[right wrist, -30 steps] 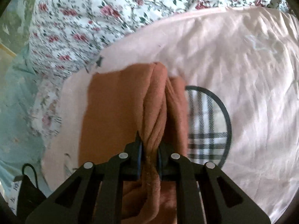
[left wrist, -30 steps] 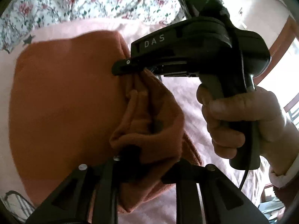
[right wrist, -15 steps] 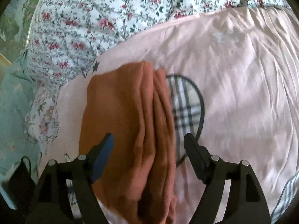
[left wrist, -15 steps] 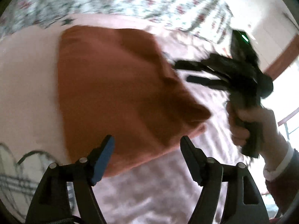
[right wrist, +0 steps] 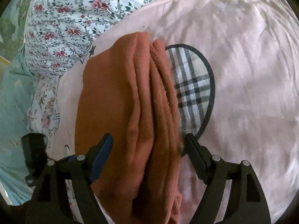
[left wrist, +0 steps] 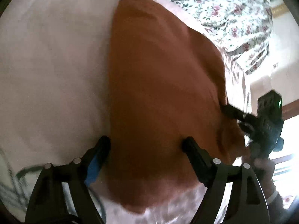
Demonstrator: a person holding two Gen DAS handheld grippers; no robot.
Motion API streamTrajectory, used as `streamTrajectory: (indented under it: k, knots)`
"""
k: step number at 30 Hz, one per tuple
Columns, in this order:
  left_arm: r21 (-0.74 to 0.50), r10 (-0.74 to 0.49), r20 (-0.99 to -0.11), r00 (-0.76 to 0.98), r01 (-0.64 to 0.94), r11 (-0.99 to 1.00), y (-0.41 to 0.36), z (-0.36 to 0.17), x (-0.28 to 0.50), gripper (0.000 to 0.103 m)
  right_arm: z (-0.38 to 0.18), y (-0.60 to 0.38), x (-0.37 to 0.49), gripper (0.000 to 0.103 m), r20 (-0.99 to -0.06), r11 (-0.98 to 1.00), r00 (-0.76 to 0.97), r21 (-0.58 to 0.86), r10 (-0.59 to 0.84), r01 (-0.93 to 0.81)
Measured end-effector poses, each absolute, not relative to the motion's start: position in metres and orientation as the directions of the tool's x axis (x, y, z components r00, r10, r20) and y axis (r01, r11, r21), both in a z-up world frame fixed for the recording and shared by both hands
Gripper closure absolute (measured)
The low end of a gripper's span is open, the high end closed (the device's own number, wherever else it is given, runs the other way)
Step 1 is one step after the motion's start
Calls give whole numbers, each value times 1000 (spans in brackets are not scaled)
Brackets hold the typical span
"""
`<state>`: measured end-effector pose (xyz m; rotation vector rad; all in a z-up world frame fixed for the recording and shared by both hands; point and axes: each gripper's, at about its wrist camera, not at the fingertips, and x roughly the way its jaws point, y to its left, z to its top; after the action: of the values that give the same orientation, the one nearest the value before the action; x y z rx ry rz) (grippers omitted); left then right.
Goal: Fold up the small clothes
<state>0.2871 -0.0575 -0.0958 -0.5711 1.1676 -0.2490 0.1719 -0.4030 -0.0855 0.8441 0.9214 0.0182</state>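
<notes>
A folded orange garment [left wrist: 158,84] lies on the pink sheet [left wrist: 46,65]. My left gripper [left wrist: 145,141] hovers over its near end with jaws still opening; the cloth lies under the gap and neither pad presses it. In the right wrist view the same orange garment [right wrist: 121,102] shows its stacked fold edges running away from me. My right gripper [right wrist: 148,138] stands open astride those edges, not pinching them. The right gripper [left wrist: 235,118] also shows at the garment's right edge in the left wrist view, held by a hand [left wrist: 261,164].
The pink sheet [right wrist: 233,74] carries a round plaid patch [right wrist: 192,85] beside the garment. A floral quilt [right wrist: 74,18] borders it at the back, also the floral quilt [left wrist: 233,18]. A black housing [right wrist: 33,149] sits at the lower left of the right wrist view.
Both grippers have let go of the orange garment and opened wide. The bunched cloth has dropped flat onto the sheet. The left view has swung, so the right gripper sits at its right edge.
</notes>
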Motion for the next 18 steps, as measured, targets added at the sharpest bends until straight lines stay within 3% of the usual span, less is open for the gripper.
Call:
streamTrajectory:
  k: [3, 4, 5, 8, 9, 13, 18]
  knots:
    - [-560, -485, -781, 394, -97, 823, -60, -97, 304, 20, -92, -405, 177, 24, -675, 656, 631, 679, 383, 329]
    - [-557, -482, -781, 398, -93, 826, -61, -97, 310, 20, -94, -405, 178, 28, -666, 647, 633, 690, 394, 323]
    - [-552, -478, -780, 404, -85, 830, -63, -97, 315, 25, -95, -405, 180, 44, -665, 645, 631, 693, 399, 323]
    - [-531, -467, -780, 417, -44, 846, -69, -92, 324, 71, -97, -399, 184, 69, -670, 638, 615, 697, 416, 327]
    - [-530, -465, -775, 427, -39, 847, -70, -87, 323, 76, -93, -397, 183, 71, -669, 643, 620, 694, 410, 323]
    - [-530, -456, -740, 495, -11, 848, -61, -55, 298, 80, -74, -385, 180, 78, -647, 647, 643, 703, 409, 296]
    - [-502, -412, -727, 549, -16, 865, -23, -26, 250, 80, -52, -333, 189, 79, -576, 642, 653, 746, 492, 174]
